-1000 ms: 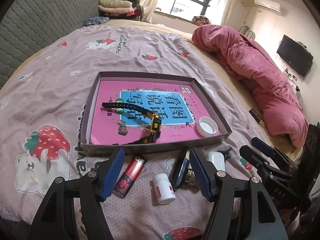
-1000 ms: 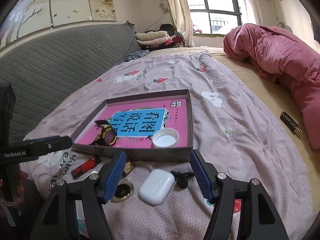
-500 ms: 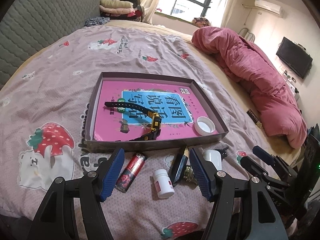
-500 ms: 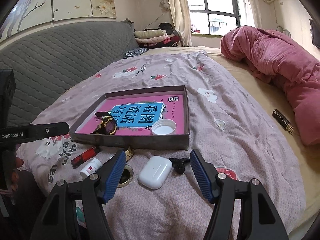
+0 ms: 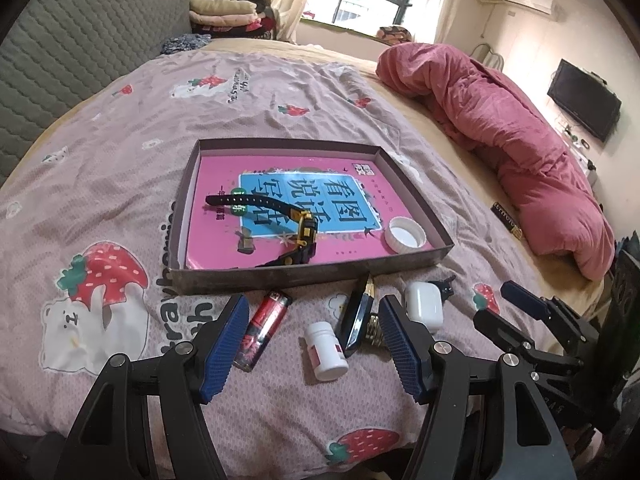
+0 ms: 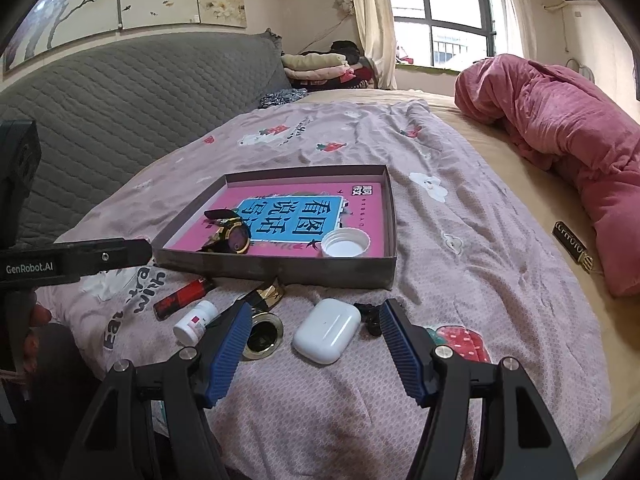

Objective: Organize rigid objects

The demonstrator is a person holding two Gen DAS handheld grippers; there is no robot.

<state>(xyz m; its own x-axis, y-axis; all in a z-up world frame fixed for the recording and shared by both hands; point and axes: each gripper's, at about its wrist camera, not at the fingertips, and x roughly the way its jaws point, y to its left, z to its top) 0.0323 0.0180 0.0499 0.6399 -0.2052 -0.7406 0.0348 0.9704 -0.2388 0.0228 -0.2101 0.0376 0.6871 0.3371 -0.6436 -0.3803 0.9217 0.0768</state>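
Both claws are hovering over the near edge of a bed covered by a pink strawberry-print sheet (image 5: 132, 140), each with its blue-padded jaws spread wide and nothing between them. The left claw (image 5: 312, 342) is pointing down at a row of loose items lying just in front of a shallow cardboard tray (image 5: 312, 276): a red lighter (image 5: 264, 328), a small white pill bottle (image 5: 326, 350) lying on its side, a black-and-gold folding knife (image 5: 358, 316) and a white earbud case (image 5: 425, 306).

The right claw (image 6: 314, 350) is hanging above that earbud case (image 6: 327, 330) — a gold ring-shaped piece (image 6: 262, 334) is lying just left of the case, partly behind the claw's left pad, and a small black clip (image 6: 370, 314) is sitting just to its right. The pill bottle (image 6: 196, 322) and lighter (image 6: 184, 298) are lying further left.

Inside the tray (image 6: 280, 270), a pink-and-blue book (image 5: 312, 196) is covering the floor. A black-and-yellow wristwatch (image 5: 288, 224) is resting on the book, and a white bottle cap (image 5: 405, 234) is sitting open side up in the near right corner.

A crumpled pink duvet (image 5: 512, 140) is lying along the far right of the bed, with a small dark bar (image 6: 572, 246) beside it, well apart from the rest.
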